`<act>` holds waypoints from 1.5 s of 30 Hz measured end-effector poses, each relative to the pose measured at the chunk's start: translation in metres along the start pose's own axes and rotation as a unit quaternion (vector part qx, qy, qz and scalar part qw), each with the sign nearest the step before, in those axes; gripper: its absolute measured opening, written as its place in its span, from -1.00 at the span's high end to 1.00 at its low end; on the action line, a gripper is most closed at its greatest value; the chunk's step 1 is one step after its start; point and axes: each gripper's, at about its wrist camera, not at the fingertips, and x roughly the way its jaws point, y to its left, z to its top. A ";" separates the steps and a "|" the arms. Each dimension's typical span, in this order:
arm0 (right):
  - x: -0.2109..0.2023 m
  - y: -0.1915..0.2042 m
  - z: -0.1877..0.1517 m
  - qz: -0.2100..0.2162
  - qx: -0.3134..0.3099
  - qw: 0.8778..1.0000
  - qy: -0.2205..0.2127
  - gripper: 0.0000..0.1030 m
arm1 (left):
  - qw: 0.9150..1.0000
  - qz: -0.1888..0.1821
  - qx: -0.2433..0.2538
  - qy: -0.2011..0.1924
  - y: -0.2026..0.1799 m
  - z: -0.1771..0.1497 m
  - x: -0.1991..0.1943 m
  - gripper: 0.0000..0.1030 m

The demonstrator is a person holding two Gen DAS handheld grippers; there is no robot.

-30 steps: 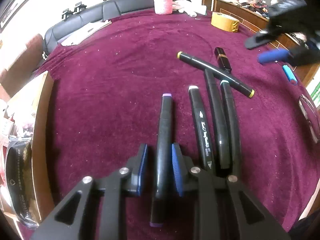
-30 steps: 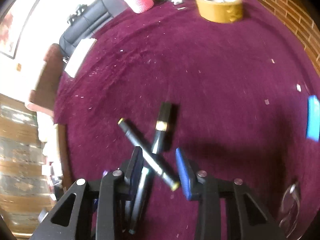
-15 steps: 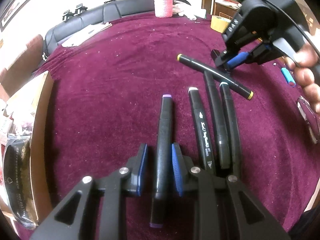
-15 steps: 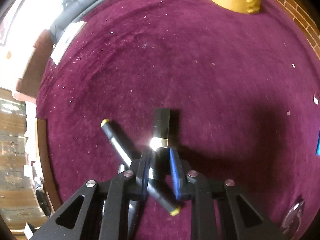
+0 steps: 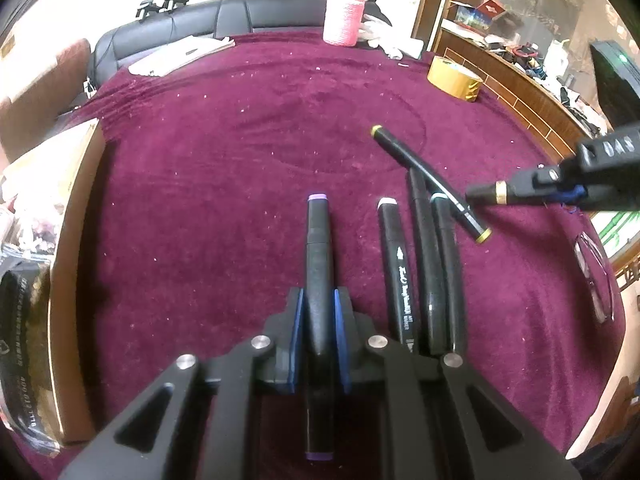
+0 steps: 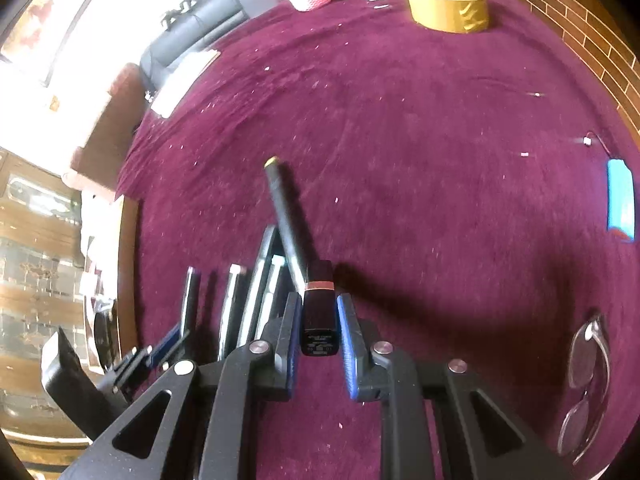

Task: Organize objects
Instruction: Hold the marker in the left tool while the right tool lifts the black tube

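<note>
left wrist view: left tongs [image 5: 319, 322] apparently clamp purple-capped marker [image 5: 318, 264].

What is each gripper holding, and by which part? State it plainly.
The left gripper grips the purple-capped marker around its lower barrel. The right gripper grips the black tube with a gold band around its base end.

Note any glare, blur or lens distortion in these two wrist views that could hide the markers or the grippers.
Left wrist view: window overexposed at top, table rim bowed by fisheye, purple-capped black marker sharp in the left gripper. Right wrist view: white glare upper left, left edge smeared, black gold-banded tube sharp in the right gripper, casting a dark shadow rightward.
</note>
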 end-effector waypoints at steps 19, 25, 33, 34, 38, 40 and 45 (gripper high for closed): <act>0.018 -0.006 -0.013 -0.022 -0.026 0.998 0.049 0.61 | 1.000 0.007 0.002 0.014 0.005 -0.016 -0.009 0.72; 0.027 0.002 -0.008 -0.028 -0.039 0.997 0.059 0.58 | 1.000 0.006 0.000 0.021 0.004 -0.017 -0.006 0.72; 0.044 0.023 -0.023 -0.085 -0.095 0.990 0.058 0.61 | 1.000 0.012 0.004 0.018 0.002 -0.015 -0.001 0.72; 0.043 0.023 -0.024 -0.086 -0.097 0.990 0.054 0.62 | 1.000 0.013 0.005 0.016 0.002 -0.015 -0.001 0.72; 0.026 0.013 -0.029 -0.066 -0.072 0.994 0.045 0.62 | 1.000 0.011 -0.005 0.005 0.004 -0.017 -0.006 0.72; 0.016 0.012 -0.032 -0.061 -0.068 0.995 0.034 0.62 | 1.000 0.010 -0.009 0.000 0.007 -0.018 -0.009 0.72; 0.000 0.014 -0.036 -0.050 -0.063 0.997 0.016 0.62 | 1.000 0.017 -0.007 -0.012 0.009 -0.014 -0.020 0.72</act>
